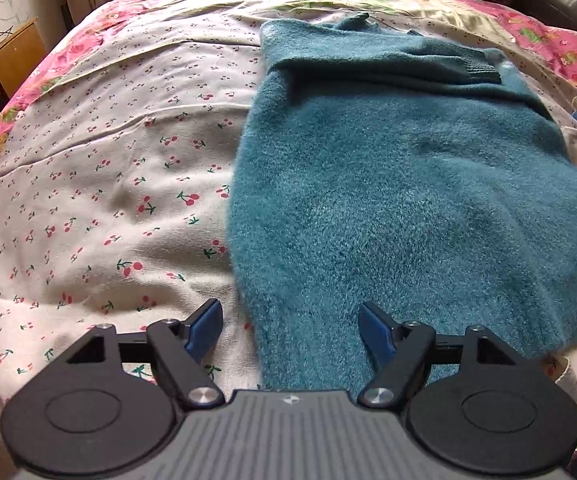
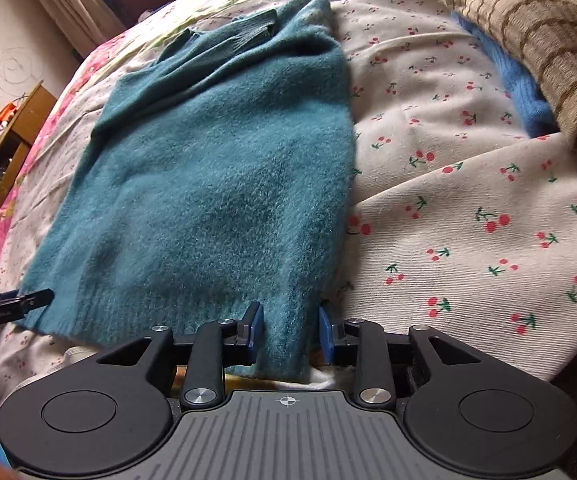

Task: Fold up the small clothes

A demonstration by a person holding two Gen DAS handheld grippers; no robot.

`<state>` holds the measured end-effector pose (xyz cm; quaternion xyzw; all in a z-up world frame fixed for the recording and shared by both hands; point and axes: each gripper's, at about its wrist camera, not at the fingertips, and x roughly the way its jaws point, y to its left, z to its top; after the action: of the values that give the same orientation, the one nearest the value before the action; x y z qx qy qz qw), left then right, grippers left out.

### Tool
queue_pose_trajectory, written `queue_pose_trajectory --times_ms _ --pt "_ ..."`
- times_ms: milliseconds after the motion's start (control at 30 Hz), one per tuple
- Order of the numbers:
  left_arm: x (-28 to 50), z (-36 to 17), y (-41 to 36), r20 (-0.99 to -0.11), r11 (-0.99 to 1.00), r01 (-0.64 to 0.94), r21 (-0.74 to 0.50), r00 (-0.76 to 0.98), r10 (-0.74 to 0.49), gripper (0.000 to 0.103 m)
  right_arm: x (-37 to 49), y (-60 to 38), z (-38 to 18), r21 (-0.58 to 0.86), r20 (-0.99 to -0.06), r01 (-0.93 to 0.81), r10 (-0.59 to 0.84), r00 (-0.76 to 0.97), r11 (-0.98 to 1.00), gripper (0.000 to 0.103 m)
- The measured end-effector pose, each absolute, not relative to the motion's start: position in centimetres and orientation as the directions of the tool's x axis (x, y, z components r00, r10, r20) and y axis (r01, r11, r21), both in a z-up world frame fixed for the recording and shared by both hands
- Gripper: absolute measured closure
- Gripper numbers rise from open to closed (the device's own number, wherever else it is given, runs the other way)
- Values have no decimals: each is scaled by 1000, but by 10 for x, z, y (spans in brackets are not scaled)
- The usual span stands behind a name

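The teal sweater [image 2: 216, 184] lay flat on the bed [image 2: 468, 208]. The right tool [image 2: 290, 330] stood loose around its bottom corner, the left tool [image 1: 290, 328] wide over its edge. Both should pinch firmly and lift together

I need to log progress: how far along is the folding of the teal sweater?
Done: the teal sweater lies flat, both sleeves folded across its top. In hand: the left gripper and right gripper stand open at the hem corners, fabric between the right's pads. Left: folding the body over.
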<state>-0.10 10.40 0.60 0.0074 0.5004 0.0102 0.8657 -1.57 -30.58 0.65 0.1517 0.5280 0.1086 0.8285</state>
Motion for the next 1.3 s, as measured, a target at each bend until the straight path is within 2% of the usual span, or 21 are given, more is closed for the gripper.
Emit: queue_pose_trajectory --times_ms 167,233,333,400,467,633,733,833,933,967,1067,1300 --pt "0 7 109 -876 1000 -26 -3 482 10 17 -16 -309 5 401 -828 -3 364 426 916 73" --pt "-3 8 108 -873 999 -33 -4 487 13 20 -18 -309 5 408 -822 -3 369 434 913 73" --pt "-6 11 109 -869 999 -46 -24 495 2 30 -20 -308 6 417 -815 1 374 443 909 78" --pt "-8 14 112 -864 997 -59 -52 503 -15 47 -21 -308 7 428 -807 -5 385 448 904 83" --pt "-10 18 115 -861 994 -63 -89 507 -45 56 -22 -306 8 441 -797 -8 396 455 897 84" --pt "-5 10 123 -870 985 -101 -140 487 -74 56 -20 -305 4 466 -790 9 412 455 885 85" --pt "0 5 122 -876 984 -110 -140 477 -72 52 -18 -306 2 484 -787 25 423 449 875 85" --pt "1 7 119 -872 985 -95 -145 483 -82 55 -18 -308 3 511 -770 34 439 463 859 87" --pt "1 12 126 -851 966 -99 -239 500 -160 77 -16 -311 13 582 -712 36 488 505 813 90" --pt "3 15 129 -841 955 -109 -278 507 -187 80 -14 -311 17 605 -689 29 504 521 796 90" --pt "14 24 137 -787 906 -114 -409 547 -286 81 2 -310 34 675 -608 7 551 572 738 90" --pt "82 61 145 -650 821 -70 -566 651 -392 81 75 -315 78 753 -444 -54 566 695 656 90"
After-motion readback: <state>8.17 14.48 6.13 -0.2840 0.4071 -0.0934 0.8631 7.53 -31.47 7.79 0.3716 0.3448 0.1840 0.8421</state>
